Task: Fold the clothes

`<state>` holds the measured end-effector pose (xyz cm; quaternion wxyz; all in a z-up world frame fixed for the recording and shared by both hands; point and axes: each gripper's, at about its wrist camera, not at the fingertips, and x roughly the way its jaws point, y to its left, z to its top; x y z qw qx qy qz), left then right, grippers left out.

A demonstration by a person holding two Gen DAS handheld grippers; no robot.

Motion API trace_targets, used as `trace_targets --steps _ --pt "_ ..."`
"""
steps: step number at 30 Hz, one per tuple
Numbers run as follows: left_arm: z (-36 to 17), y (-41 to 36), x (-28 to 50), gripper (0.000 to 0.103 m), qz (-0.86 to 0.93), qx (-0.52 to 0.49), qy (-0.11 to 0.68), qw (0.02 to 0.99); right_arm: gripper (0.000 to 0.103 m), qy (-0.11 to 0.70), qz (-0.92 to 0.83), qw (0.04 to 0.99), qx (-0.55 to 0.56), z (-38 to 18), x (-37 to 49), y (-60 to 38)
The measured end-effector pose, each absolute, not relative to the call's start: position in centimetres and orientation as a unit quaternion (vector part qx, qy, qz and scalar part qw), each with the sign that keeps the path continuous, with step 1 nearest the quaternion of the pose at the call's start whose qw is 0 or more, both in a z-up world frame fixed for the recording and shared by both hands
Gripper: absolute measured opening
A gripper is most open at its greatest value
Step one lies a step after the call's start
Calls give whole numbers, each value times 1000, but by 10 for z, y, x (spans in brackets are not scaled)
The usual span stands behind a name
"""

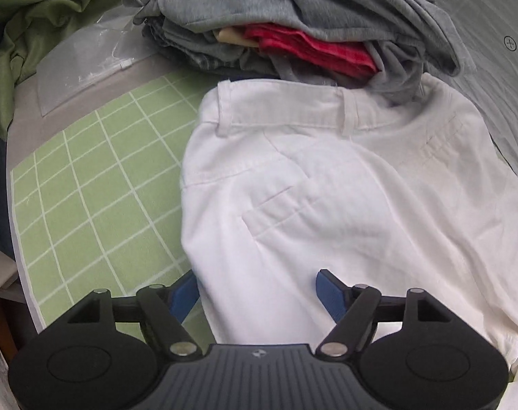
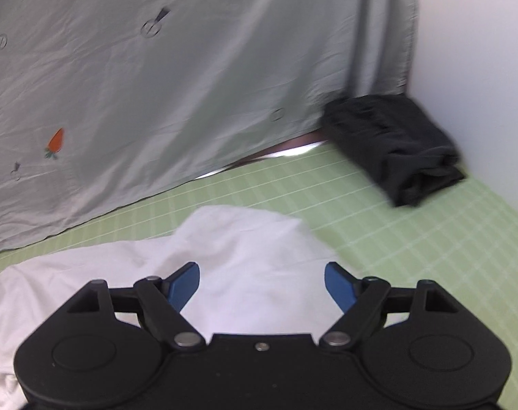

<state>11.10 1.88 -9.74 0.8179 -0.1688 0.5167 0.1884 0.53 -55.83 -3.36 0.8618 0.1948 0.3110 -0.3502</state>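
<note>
White trousers [image 1: 327,184] lie spread on a green checked sheet [image 1: 94,184], waistband toward the far side. My left gripper [image 1: 259,294] is open over their lower part, blue fingers [image 1: 330,294] apart, with white cloth between them but not pinched. In the right wrist view the far end of the white trousers [image 2: 245,239] lies rumpled on the green sheet [image 2: 429,239]. My right gripper [image 2: 262,285] is open just above that cloth, holding nothing.
A pile of grey and red clothes [image 1: 293,24] sits behind the waistband. A clear plastic bag [image 1: 84,65] and green fabric [image 1: 36,17] lie far left. A folded black garment [image 2: 392,147] lies by the white wall. A grey quilt [image 2: 156,85] borders the sheet.
</note>
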Motion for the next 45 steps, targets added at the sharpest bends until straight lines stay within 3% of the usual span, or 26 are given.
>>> trace_targets --steps 5,11,12,13,15,16,20,24,29,30,31,33,36,39,42,43,44,45 --pt "-108 12 111 76 193 -174 533 805 82 353 -317 852 221 -65 65 -581" --pt "-114 -3 118 84 206 -140 543 802 82 400 -293 828 262 -105 118 -595" --pt "-114 -5 119 85 205 -138 544 802 73 406 -293 826 256 -111 120 -595" --pt "-114 -6 120 85 204 -135 545 802 43 409 -292 827 251 -114 120 -594" --pt "-114 -5 120 85 199 -135 547 802 9 398 -283 833 260 -112 106 -595" --pt "-114 -4 120 85 195 -134 548 802 5 380 -282 837 273 -105 92 -596" --pt "-114 -4 117 86 178 -123 550 807 4 314 -313 853 275 -63 4 -581" --pt "-116 -4 114 93 162 -118 559 805 4 276 -377 842 269 -19 -101 -563" --pt "-117 -9 111 93 163 -112 562 803 8 370 -422 765 315 -65 -172 -557" --pt "-116 -9 111 93 163 -114 565 801 18 384 -430 747 332 -77 -181 -557" --pt "-116 -9 111 92 161 -115 566 800 37 384 -438 731 354 -84 -187 -558" --pt "-116 -8 110 92 161 -116 569 798 64 356 -441 727 388 -89 -196 -560" --pt "-116 -10 109 93 165 -116 568 798 86 345 -438 741 374 -93 -184 -569" --pt "-116 -11 110 93 169 -117 568 797 85 357 -437 751 344 -102 -158 -584" --pt "-116 -12 110 93 174 -120 568 795 65 354 -419 765 338 -104 -122 -608" --pt "-117 -12 110 93 176 -122 568 795 36 353 -413 769 336 -104 -109 -617" --pt "-117 -13 111 94 177 -124 568 794 28 352 -407 774 334 -105 -97 -625" --pt "-117 -15 111 96 176 -123 568 794 26 351 -401 779 332 -106 -85 -633"
